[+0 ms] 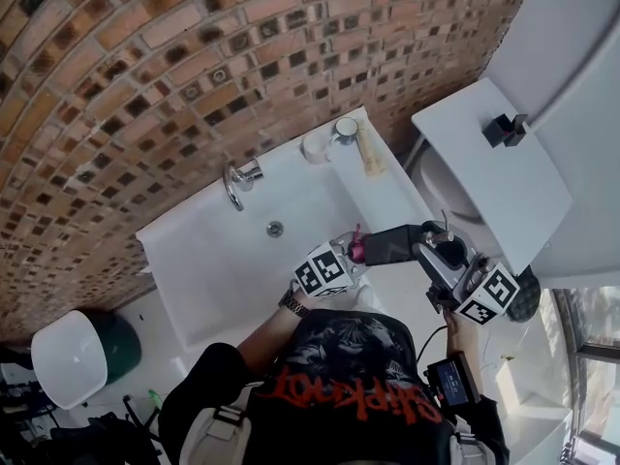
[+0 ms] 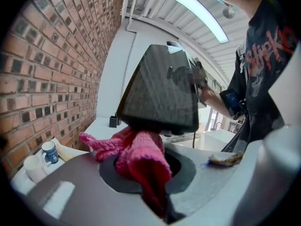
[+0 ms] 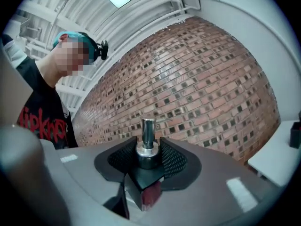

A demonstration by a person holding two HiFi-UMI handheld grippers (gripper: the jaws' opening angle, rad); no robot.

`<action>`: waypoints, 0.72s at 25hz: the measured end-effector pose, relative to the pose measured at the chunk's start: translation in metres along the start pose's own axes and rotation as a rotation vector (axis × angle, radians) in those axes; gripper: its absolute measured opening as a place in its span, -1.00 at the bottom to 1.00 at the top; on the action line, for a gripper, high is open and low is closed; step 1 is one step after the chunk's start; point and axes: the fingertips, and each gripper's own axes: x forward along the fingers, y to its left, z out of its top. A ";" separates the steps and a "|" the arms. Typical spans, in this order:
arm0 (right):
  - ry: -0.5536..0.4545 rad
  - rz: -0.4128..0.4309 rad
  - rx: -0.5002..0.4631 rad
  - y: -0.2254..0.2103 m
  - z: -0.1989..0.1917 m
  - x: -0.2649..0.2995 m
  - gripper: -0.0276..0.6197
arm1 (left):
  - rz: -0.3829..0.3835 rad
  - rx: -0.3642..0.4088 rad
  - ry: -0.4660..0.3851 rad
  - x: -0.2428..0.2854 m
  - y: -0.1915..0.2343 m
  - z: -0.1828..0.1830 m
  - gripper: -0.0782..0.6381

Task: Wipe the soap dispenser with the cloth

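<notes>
The soap dispenser (image 1: 395, 243) is a dark square bottle, held on its side above the right rim of the white sink (image 1: 208, 260). My right gripper (image 1: 433, 248) is shut on its top end; in the right gripper view the chrome pump (image 3: 147, 140) sticks out between the black pads (image 3: 175, 160) of my right gripper (image 3: 148, 163). My left gripper (image 1: 353, 253) is shut on the pink cloth (image 1: 356, 250). The left gripper view shows the cloth (image 2: 141, 157) bunched in my left gripper (image 2: 141, 171) and pressed against the lower end of the dispenser (image 2: 162, 91).
A chrome faucet (image 1: 237, 180) and a drain (image 1: 275, 229) are in the sink. At its far corner stand a white cup (image 1: 315, 146), a mug (image 1: 346, 129) and a yellowish tube (image 1: 370, 153). A white shelf (image 1: 484, 177) with a black holder (image 1: 506, 129) is on the right. Brick-tile wall behind.
</notes>
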 end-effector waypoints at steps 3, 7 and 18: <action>0.042 0.008 -0.084 0.008 -0.003 0.001 -0.43 | 0.017 0.040 0.010 -0.001 0.000 0.000 -0.64; 0.128 0.006 -0.247 0.022 -0.006 0.004 -0.43 | 0.041 0.053 0.012 -0.008 0.002 0.000 -0.64; 0.072 -0.172 -0.314 -0.007 0.010 -0.004 -0.44 | -0.290 0.246 0.034 -0.001 -0.073 0.004 -0.64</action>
